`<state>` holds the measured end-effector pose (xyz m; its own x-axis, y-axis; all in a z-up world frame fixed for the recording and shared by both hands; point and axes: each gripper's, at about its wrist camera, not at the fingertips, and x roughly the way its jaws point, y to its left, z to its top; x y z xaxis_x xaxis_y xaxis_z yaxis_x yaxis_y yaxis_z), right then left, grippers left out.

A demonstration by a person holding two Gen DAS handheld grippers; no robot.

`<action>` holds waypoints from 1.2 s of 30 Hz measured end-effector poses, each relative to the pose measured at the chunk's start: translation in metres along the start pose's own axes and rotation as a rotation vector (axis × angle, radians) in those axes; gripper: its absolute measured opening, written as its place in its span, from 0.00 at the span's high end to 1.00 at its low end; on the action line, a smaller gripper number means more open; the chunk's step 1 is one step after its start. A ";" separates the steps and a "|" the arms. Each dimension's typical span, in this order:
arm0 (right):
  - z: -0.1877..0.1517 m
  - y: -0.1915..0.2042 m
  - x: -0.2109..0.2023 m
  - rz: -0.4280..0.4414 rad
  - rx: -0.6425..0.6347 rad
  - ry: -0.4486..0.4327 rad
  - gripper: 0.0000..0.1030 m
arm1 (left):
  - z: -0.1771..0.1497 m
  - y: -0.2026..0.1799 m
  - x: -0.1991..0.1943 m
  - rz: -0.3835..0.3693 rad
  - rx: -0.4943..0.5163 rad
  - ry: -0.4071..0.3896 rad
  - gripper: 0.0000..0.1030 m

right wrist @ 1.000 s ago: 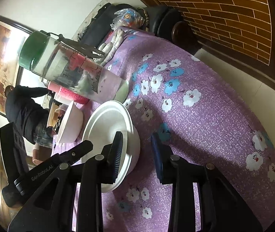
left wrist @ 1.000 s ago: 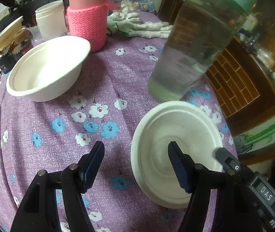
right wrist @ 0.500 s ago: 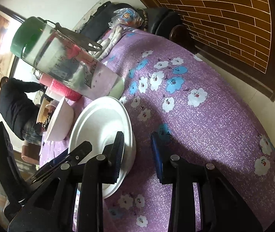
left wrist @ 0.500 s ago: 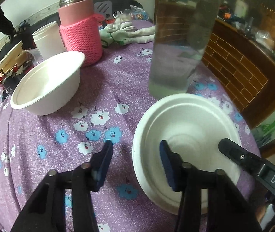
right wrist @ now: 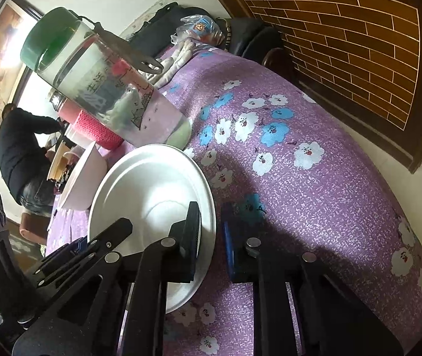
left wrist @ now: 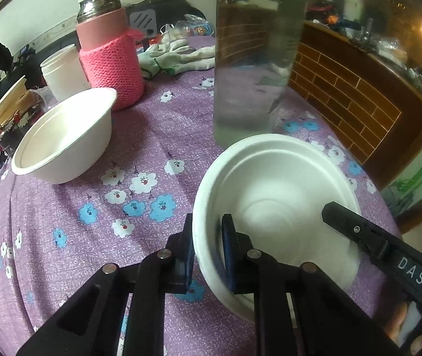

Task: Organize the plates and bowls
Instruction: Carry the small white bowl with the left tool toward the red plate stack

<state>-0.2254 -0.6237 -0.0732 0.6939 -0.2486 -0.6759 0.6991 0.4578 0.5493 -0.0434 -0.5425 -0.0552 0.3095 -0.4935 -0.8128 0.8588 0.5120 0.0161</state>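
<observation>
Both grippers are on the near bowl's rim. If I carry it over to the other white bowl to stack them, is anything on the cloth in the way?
Nothing visible. Between the near bowl and the far bowl lies only bare flowered tablecloth. The clear water bottle and the pink-sleeved flask stand behind that path.

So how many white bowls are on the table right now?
2: the near bowl, its rim gripped on opposite sides by the left gripper and right gripper; the far bowl by the pink flask. Nested ones may be hidden.

Two close, downward wrist views, opposite sides, shared bowl (left wrist: 276,184).
</observation>
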 end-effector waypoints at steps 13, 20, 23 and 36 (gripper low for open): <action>-0.012 0.019 0.003 0.002 -0.070 0.009 0.87 | -0.017 0.016 -0.010 0.014 -0.030 0.003 0.86; -0.032 0.046 0.011 0.033 -0.112 0.041 0.87 | -0.039 0.044 -0.023 0.040 -0.087 0.007 0.86; -0.044 0.062 0.014 0.043 -0.140 0.051 0.87 | -0.052 0.061 -0.029 0.050 -0.120 0.013 0.86; -0.098 0.145 0.010 0.023 -0.362 0.085 0.87 | -0.103 0.132 -0.068 0.079 -0.223 0.000 0.86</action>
<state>-0.1339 -0.4763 -0.0486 0.6811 -0.1697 -0.7123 0.5666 0.7382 0.3660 0.0071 -0.3689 -0.0577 0.3715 -0.4457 -0.8144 0.7208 0.6913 -0.0495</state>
